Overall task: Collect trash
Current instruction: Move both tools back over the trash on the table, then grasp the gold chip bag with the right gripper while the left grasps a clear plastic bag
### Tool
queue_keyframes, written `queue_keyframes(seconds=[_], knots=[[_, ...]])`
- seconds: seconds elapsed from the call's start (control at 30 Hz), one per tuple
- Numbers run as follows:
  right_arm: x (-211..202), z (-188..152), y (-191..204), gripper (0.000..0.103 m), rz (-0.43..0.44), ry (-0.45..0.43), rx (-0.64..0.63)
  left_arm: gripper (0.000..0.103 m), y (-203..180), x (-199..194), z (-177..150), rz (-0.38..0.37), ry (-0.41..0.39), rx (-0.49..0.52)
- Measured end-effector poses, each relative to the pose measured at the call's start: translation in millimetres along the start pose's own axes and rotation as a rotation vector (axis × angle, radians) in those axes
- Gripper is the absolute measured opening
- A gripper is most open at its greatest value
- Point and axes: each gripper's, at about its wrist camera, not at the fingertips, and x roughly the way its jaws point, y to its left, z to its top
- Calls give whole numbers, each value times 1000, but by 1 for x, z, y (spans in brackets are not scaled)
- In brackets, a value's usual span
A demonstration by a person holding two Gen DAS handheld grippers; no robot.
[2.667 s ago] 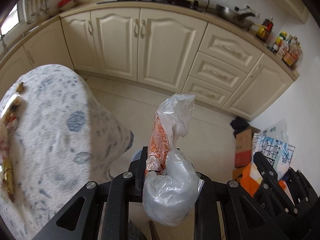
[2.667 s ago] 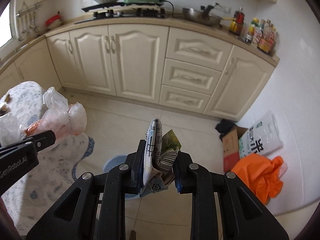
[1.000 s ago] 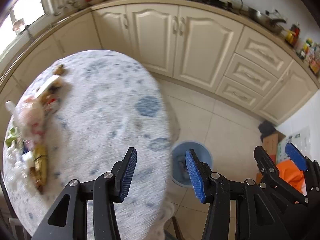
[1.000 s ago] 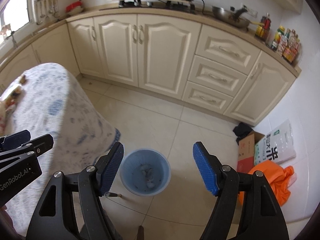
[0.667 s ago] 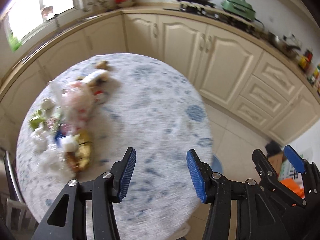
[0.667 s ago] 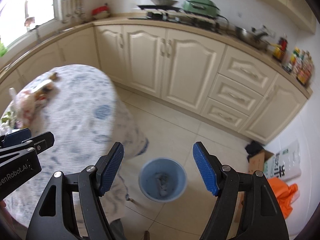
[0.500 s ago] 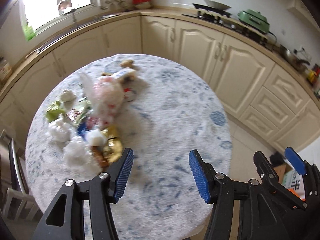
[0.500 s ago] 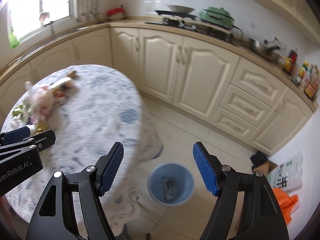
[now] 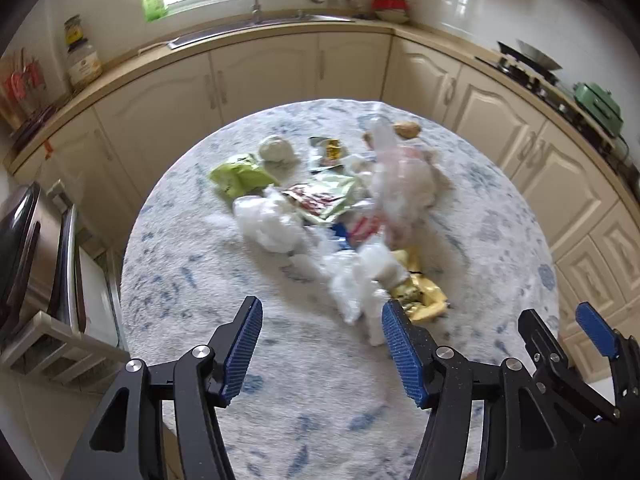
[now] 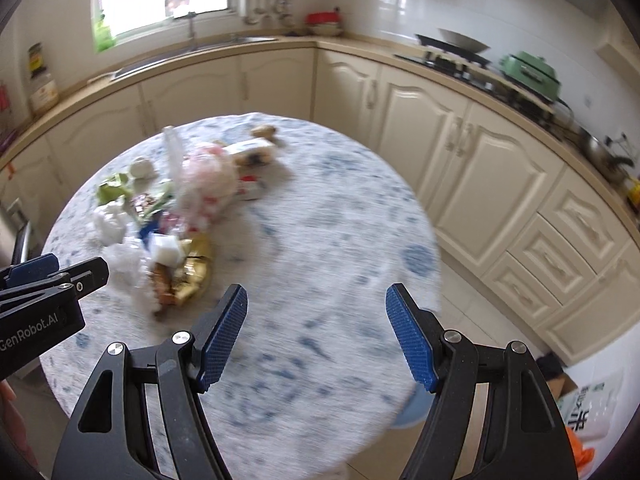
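Observation:
A heap of trash (image 9: pixel 332 216) lies on the round table (image 9: pixel 240 400) with its blue-flecked white cloth: clear plastic bags, a green wrapper (image 9: pixel 240 178), a gold wrapper (image 9: pixel 420 300) and snack packets. My left gripper (image 9: pixel 320 344) hovers over the table's near side with its jaws opening and nothing between them. In the right wrist view the trash (image 10: pixel 172 220) sits at the left, and my right gripper (image 10: pixel 316 336) stands open and empty over the cloth. The blue bin (image 10: pixel 412 412) peeks out under the table's edge.
Cream kitchen cabinets (image 10: pixel 480 168) curve round behind the table, with a sink under the window (image 9: pixel 256 28) and a stove with a green pot (image 10: pixel 528 70). A metal rack (image 9: pixel 48 280) stands left of the table. An orange bag (image 10: pixel 584 452) and a printed pack lie on the floor.
Both grippers dropped their wrappers over the blue bin, then swung left from the floor to above the table. The trash heap came into view and the left jaws widened.

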Motion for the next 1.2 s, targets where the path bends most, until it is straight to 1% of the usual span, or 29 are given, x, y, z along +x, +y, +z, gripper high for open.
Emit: queue_keyframes(seconds=[0.2,0.33,0.37,0.4,0.43,0.63,0.77,0.87,0.9,0.93,0.97,1.0,1.03,1.2], knots=[[26,12,31,74,45,43,-53,59,30,19,12,19,36,-65],[45,17,45,74,59,77,-81,59,43,40,21,30,62,-96],[50,17,48,74,64,88,-86,59,46,46,22,44,65,-106],[54,18,49,74,66,97,-89,59,49,50,24,40,73,-114],[58,18,51,74,66,103,-90,59,49,54,25,60,66,-133],[78,21,57,74,70,139,-98,59,58,77,30,42,103,-154],[84,19,63,74,124,163,-100,59,60,85,31,21,121,-170],[91,12,73,69,143,189,-134,60,64,88,32,-5,130,-190],[94,9,76,62,146,202,-139,62,66,87,32,-12,127,-198],[95,8,77,57,162,199,-133,66,67,87,33,-16,123,-205],[95,7,76,52,175,196,-125,67,67,86,32,-17,119,-211],[93,7,76,42,195,195,-124,69,68,86,33,-21,114,-216],[92,7,76,36,195,190,-128,69,67,86,33,-27,114,-220],[91,5,64,35,188,187,-99,70,53,87,31,-75,131,-222]])
